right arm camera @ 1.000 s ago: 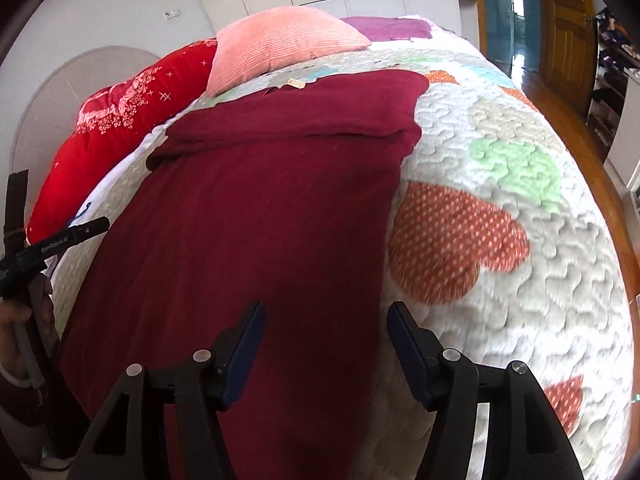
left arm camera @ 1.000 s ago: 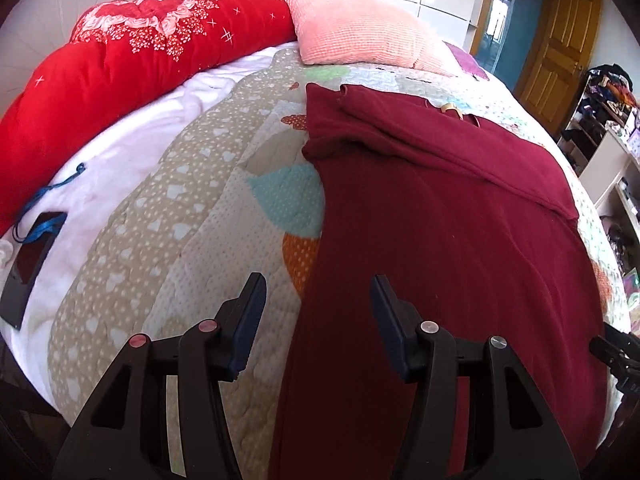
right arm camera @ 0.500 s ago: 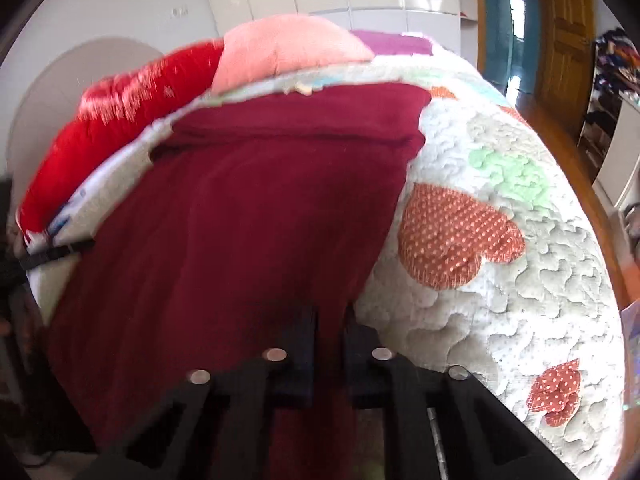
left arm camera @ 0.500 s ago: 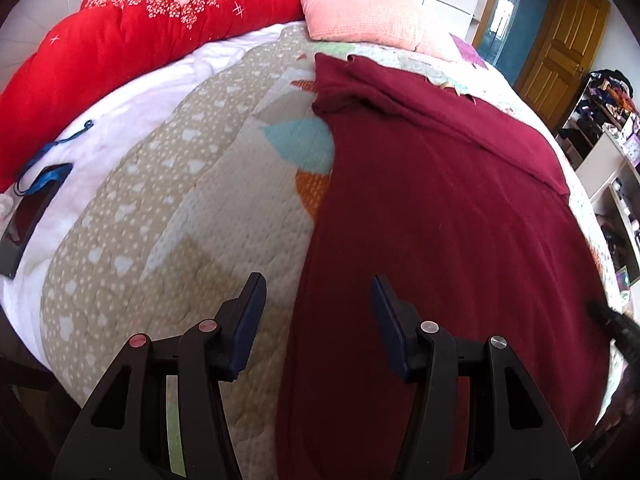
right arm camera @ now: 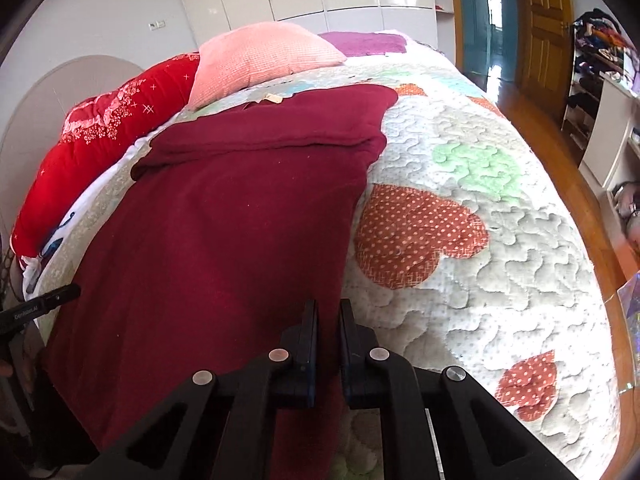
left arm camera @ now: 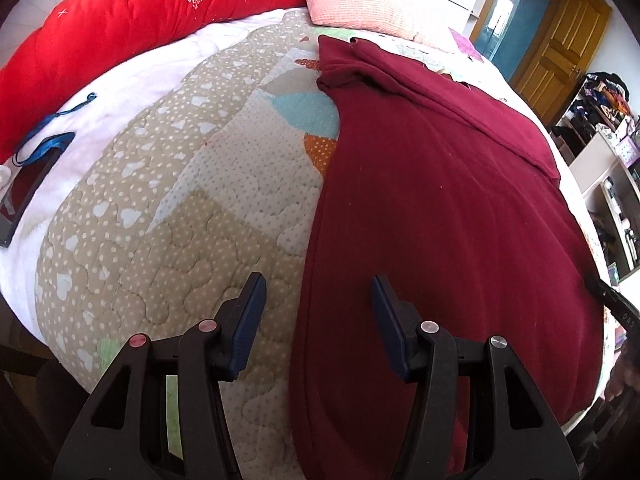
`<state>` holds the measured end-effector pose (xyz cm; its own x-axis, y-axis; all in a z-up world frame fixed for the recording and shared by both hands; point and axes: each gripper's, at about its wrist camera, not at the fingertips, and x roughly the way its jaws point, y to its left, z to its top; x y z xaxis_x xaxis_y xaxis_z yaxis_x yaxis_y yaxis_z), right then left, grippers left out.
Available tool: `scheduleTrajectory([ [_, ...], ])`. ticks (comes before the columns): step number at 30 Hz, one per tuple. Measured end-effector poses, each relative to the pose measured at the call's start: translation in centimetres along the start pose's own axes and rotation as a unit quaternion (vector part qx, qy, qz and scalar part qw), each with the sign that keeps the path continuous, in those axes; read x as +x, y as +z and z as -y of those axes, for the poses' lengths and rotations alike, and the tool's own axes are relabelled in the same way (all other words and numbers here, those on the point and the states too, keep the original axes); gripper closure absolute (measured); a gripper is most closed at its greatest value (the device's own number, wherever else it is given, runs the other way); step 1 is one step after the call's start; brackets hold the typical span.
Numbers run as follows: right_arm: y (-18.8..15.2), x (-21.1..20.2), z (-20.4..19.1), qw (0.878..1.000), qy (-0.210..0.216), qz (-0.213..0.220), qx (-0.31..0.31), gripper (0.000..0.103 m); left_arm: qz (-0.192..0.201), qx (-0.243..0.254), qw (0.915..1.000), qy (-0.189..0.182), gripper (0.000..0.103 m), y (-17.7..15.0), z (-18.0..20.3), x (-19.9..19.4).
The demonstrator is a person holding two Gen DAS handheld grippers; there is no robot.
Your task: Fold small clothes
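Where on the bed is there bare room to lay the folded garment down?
Bare quilt lies right of the maroon garment; another strip lies between the garment and the red comforter. The head end is crowded by the pink pillow.

A dark red knit garment (left arm camera: pixel 432 208) lies flat on the bed, its far end folded over.

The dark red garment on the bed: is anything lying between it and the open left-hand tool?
Nothing visible does. The left gripper is open with its fingers straddling the near left edge of the dark red garment, only bare quilt beneath. The right gripper is shut on the garment's other near edge.
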<state>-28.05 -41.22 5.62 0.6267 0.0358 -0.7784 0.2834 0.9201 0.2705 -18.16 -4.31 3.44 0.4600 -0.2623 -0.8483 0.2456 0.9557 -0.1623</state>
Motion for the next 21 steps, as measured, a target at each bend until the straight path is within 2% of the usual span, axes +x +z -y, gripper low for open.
scheduleTrajectory([
  [3,-0.2,-0.3,-0.1,1.0,0.021,0.008,-0.002,0.095,0.0,0.004,1.0,0.003,0.045,-0.3,0.2,0.1],
  [6,-0.9,-0.8,0.4,0.999,0.045,0.013,0.027,0.088,0.0,0.009,0.9999,0.004,0.042,-0.5,0.3,0.0],
  [8,-1.5,-1.1,0.7,0.997,0.071,0.003,0.028,0.069,0.0,0.011,0.9999,0.005,0.041,-0.6,0.3,0.0],
  [9,-1.9,-1.4,0.7,0.996,0.082,-0.002,0.022,0.054,-0.001,0.012,0.9999,0.005,0.041,-0.6,0.3,0.0],
  [17,-5.1,-2.6,1.4,0.99,0.137,-0.026,0.012,0.048,-0.001,0.013,0.9999,0.009,0.04,-1.2,0.4,-0.3],
  [21,-6.0,-2.8,0.8,0.987,0.162,-0.024,0.008,0.033,-0.012,0.013,0.9998,0.0,0.039,-1.7,0.1,-0.7],
])
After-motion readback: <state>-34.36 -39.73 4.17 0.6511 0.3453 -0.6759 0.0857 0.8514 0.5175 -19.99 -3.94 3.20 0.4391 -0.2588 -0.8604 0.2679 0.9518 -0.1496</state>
